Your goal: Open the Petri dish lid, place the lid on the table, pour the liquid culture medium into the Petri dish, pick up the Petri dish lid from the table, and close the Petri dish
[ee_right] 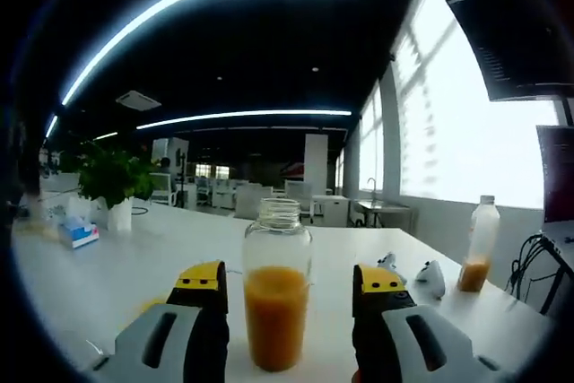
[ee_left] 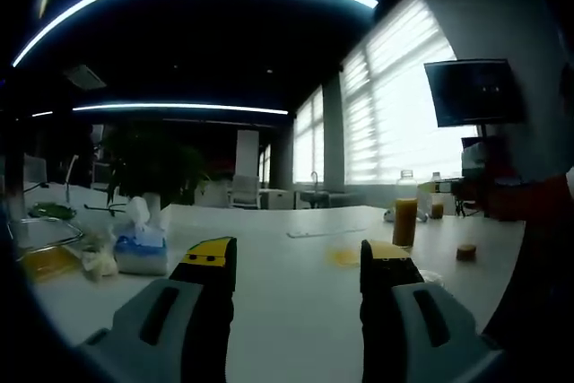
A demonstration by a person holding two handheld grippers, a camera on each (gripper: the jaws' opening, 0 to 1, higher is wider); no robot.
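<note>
Two grippers are in play. The right gripper (ee_right: 289, 289) has its jaws spread on either side of a jar (ee_right: 277, 289), close to the glass but not visibly pressing it. The left gripper (ee_left: 300, 262) is also spread, holding nothing above the table (ee_left: 269, 311).

In the right gripper view the jar stands upright on the table, clear glass, lidless with a threaded mouth, about half full of opaque orange liquid. Judging by that, it will be fairly heavy, rigid, smooth and slippery, and breakable; the liquid will slosh with the mouth open. The straight wall at or just above the liquid line looks the best place to grip, squarely, so it does not twist when tipped.

In the left gripper view the same jar (ee_left: 405, 211) stands farther off, right of centre. Just in front of it lies a flat yellowish disc (ee_left: 354, 255), likely the dish, partly hidden by the right jaw; whether its lid is on cannot be told. Being low, light and thin-walled, it would be best pinched across its rim, gently.

A tissue box (ee_left: 142, 248) sits to the left, a second bottle (ee_right: 478, 244) stands to the right.
</note>
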